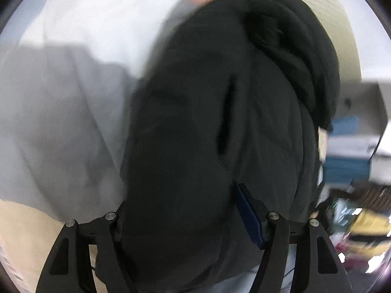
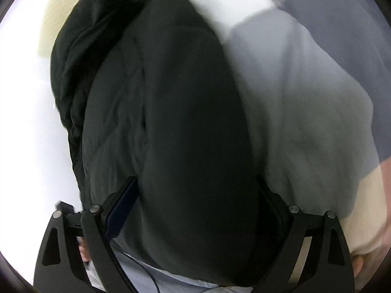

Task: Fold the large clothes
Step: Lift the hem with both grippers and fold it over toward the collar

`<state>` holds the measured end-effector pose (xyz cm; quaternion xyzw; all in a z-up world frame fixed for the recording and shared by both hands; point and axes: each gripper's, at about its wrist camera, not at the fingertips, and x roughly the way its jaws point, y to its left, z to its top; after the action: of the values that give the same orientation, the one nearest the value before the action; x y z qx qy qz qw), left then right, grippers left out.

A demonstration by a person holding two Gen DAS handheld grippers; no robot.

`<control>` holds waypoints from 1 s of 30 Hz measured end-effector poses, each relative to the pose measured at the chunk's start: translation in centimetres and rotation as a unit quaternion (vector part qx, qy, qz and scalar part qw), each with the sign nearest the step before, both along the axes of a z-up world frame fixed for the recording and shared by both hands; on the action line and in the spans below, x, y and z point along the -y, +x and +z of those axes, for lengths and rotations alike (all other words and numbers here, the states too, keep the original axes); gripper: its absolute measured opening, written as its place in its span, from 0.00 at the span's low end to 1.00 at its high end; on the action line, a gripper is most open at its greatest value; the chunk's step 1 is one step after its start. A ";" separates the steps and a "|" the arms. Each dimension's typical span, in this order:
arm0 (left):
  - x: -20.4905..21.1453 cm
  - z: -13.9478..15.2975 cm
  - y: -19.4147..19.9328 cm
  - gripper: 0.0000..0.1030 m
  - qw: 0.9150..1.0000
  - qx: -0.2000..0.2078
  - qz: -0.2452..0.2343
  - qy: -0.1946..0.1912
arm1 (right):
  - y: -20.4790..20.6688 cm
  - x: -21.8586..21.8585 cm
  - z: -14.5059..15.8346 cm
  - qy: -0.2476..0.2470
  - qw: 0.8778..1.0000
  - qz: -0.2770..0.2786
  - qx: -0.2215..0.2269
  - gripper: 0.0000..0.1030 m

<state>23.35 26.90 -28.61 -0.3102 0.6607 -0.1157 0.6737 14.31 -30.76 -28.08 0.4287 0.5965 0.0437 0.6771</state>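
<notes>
A big dark green-black padded jacket (image 1: pixel 207 122) fills the left wrist view and hangs in a thick bundle between my fingers. My left gripper (image 1: pixel 180 210) is shut on a thick fold of it; only its right blue pad (image 1: pixel 249 217) shows. The jacket also fills the right wrist view (image 2: pixel 185 127). My right gripper (image 2: pixel 195 205) is shut on another thick fold, with its left blue pad (image 2: pixel 122 210) showing and the right finger mostly buried in cloth. Both views are blurred by motion.
A grey and white bed cover (image 1: pixel 61 122) lies behind the jacket, and it also shows in the right wrist view (image 2: pixel 305 109). A cream curtain (image 1: pixel 325 12) hangs at the back. Blue and white boxes (image 1: pixel 352 156) and clutter stand at the right.
</notes>
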 end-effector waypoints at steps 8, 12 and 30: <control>1.3 1.2 -0.2 0.51 0.998 0.032 -0.027 -0.044 | 0.1 -2.0 2.8 0.081 0.991 0.043 0.097 0.88; 2.9 2.7 -0.2 0.28 0.997 0.053 -0.054 -0.029 | -0.1 -2.9 4.9 0.046 0.987 0.075 0.136 0.56; 0.1 12.6 -5.4 0.04 0.983 0.140 0.030 -0.111 | 0.1 2.8 11.7 0.111 0.955 -0.045 0.273 0.11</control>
<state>17.97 26.80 -16.00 -0.3838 0.5332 -0.2106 0.7239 14.37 -33.59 -16.41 0.4992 0.3607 0.1947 0.7634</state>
